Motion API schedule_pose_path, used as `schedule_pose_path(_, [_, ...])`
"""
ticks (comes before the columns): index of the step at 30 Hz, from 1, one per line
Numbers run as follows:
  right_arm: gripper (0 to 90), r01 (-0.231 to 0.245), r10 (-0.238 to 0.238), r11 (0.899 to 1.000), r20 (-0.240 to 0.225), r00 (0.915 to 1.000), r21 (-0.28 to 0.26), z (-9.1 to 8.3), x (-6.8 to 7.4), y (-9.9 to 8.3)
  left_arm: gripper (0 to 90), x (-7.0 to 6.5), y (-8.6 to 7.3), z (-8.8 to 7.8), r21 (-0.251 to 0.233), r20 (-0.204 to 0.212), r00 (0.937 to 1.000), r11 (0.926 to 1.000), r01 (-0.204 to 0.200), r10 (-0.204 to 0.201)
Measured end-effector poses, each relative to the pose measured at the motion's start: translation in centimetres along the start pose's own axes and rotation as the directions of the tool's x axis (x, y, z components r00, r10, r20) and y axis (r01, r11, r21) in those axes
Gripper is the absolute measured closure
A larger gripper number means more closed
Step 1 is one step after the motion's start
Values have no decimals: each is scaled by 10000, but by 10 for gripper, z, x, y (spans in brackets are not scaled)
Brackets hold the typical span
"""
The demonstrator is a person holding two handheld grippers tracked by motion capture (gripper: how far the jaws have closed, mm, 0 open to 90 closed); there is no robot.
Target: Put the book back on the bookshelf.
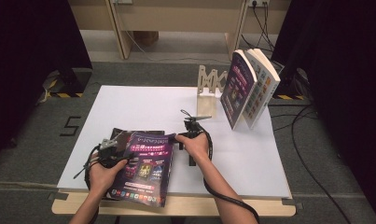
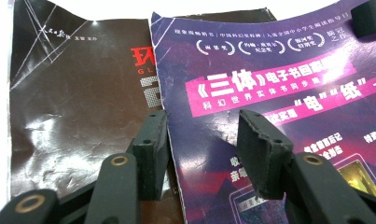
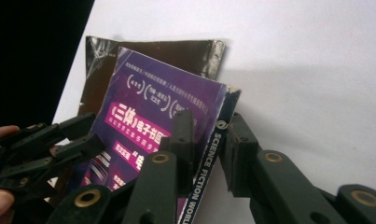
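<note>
1. Where the right tool (image 3: 208, 140) meets the purple magazine (image 1: 146, 168), its two black jaws stand narrow on either side of the spine edge lettered "SCIENCE FICTION WORLD", one over the cover and one outside the spine; whether the pads truly press on it I cannot tell.
2. In the high view the right tool (image 1: 176, 139) sits at the magazine's 1 o'clock corner, with the person's right hand (image 1: 195, 145) wrapped round its body and a cable trailing back along the forearm.
3. The left tool (image 2: 199, 140) has its jaws fairly wide across the magazine's left edge, one jaw over the dark brown magazine (image 2: 78, 107) and the other over the purple cover (image 2: 279, 93); the pads do not squeeze anything.
4. From above, the left tool (image 1: 114, 150) is at the purple magazine's 9 o'clock side, in the person's left hand (image 1: 101, 175).
5. The purple magazine lies at the near left part of the white table (image 1: 129, 105), around 7 o'clock on it, its near edge reaching over the table's front rim, and it overlaps the dark brown magazine (image 1: 122, 134), which peeks out at its 11 o'clock.
6. Well apart, towards 1 o'clock on the table, two books (image 1: 248, 86) stand leaning together, just beside a wooden stand (image 1: 209, 88).
</note>
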State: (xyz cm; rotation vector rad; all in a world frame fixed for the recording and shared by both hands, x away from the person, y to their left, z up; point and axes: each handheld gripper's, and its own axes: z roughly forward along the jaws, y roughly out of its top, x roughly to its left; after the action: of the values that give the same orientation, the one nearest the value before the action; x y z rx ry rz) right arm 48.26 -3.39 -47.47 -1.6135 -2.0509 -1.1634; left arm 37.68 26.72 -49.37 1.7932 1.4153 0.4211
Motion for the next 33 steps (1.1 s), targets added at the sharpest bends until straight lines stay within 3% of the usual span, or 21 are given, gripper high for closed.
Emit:
schedule_pose_path(5, [814, -254, 245, 9992, -278, 9993, -299, -5, 3, 3, 511, 2, 0, 0, -27, 362, 9992, 9998, 186, -185])
schedule_pose_path(15, [845, -434, 375, 9938, -583, 9976, -1022, -24, 9, 9, 472, 2, 4, -8, -525, 264, 9992, 9982, 297, -284])
schedule_pose_path(25, [850, 49, -143, 9834, -505, 9986, -1815, -44, 15, 12, 465, 2, 5, -8, -542, 321, 9991, 9981, 302, -285])
schedule_pose_path(33, [850, 225, -301, 9771, -327, 9990, -2116, -53, 19, 14, 465, 2, 5, -8, -559, 310, 9991, 9980, 292, -275])
